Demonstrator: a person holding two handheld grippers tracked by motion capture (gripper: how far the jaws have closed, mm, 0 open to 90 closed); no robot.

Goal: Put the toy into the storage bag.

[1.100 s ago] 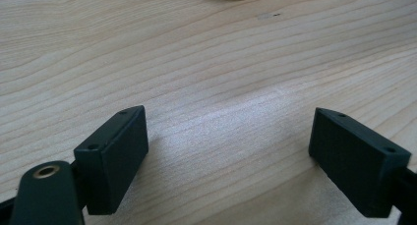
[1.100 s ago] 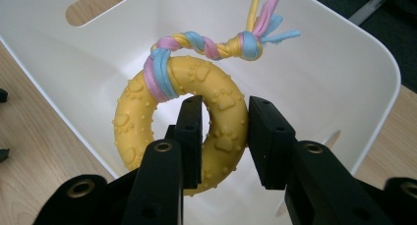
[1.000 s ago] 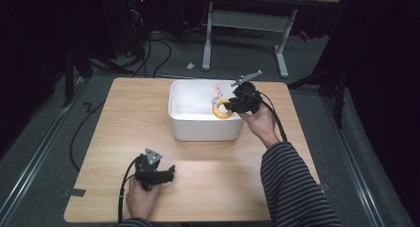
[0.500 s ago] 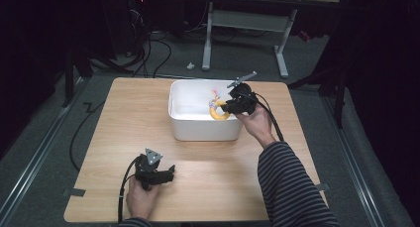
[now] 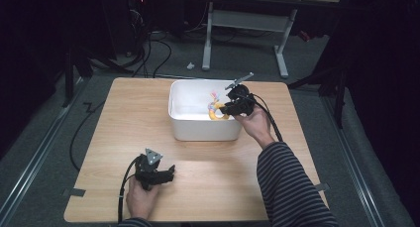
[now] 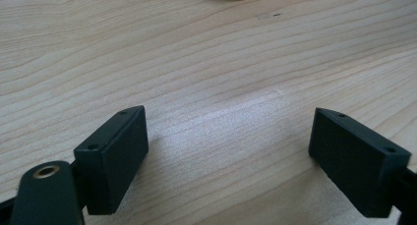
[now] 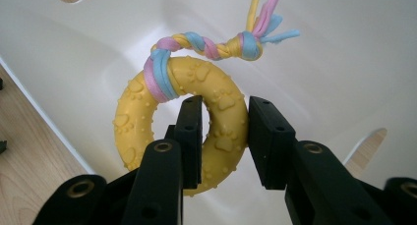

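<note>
Dark room, grey carpet floor (image 5: 44, 138)

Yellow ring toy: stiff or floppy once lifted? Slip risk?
The yellow ring toy probably keeps its shape: thick moulded band. Its braided rope tail likely dangles. Raised paw bumps should help the right gripper, clamped across the band, resist slipping.

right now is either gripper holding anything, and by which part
The right gripper clamps the yellow ring toy across its band, one jaw through the hole. The left gripper holds nothing.
</note>
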